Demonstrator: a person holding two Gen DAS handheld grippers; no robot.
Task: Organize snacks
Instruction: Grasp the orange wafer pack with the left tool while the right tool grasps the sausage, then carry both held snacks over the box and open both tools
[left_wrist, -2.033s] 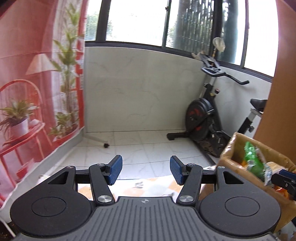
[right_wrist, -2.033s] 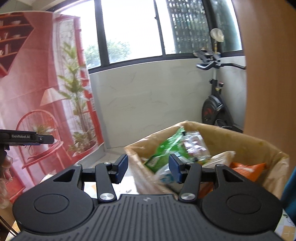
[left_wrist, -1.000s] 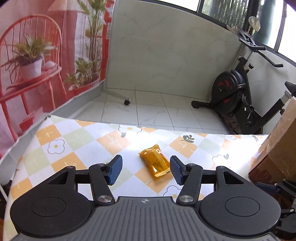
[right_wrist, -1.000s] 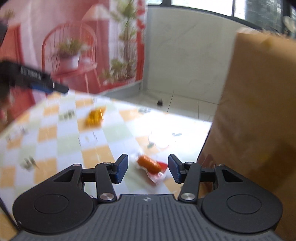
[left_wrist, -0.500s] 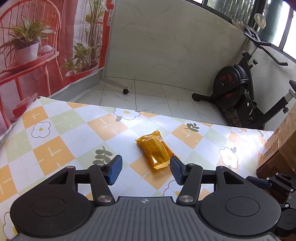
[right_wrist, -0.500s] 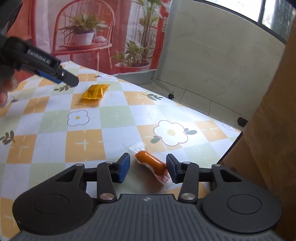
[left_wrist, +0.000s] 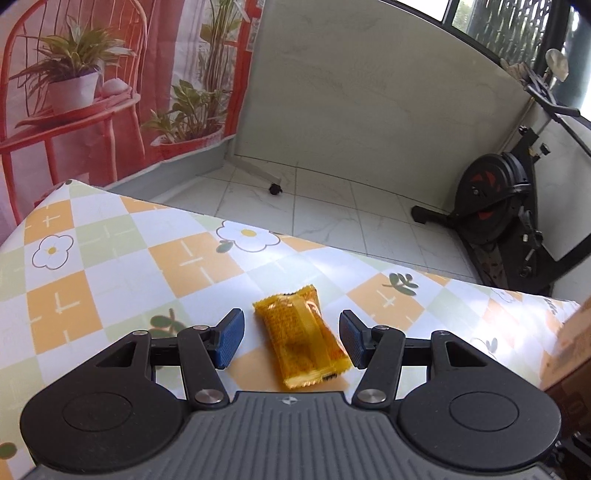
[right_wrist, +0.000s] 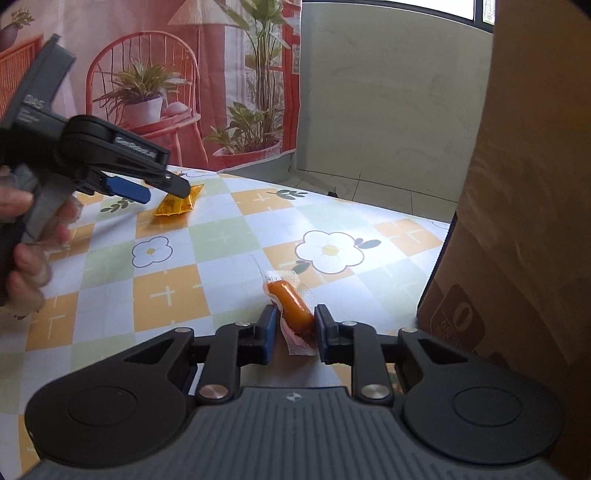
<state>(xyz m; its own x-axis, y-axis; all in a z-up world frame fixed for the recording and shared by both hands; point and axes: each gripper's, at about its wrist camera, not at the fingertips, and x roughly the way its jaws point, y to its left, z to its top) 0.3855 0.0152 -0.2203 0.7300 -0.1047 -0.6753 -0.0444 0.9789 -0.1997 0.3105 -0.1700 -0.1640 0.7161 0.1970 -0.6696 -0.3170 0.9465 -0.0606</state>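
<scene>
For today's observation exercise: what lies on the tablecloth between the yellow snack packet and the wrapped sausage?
In the right wrist view, only bare checked tablecloth lies between the yellow snack packet and the wrapped sausage; nothing else rests there.

Daylight from the windows (left_wrist: 517, 22) at the upper right lights both views brightly, and the panes are blown out to white. A glare patch washes out the tablecloth (right_wrist: 406, 236) beside the cardboard box (right_wrist: 517, 184), whose near side lies in shade. Fisheye distortion bends the wall and table edges, the corners darken, and the person's hand (right_wrist: 26, 251) at the left edge is smeared by blur.
</scene>
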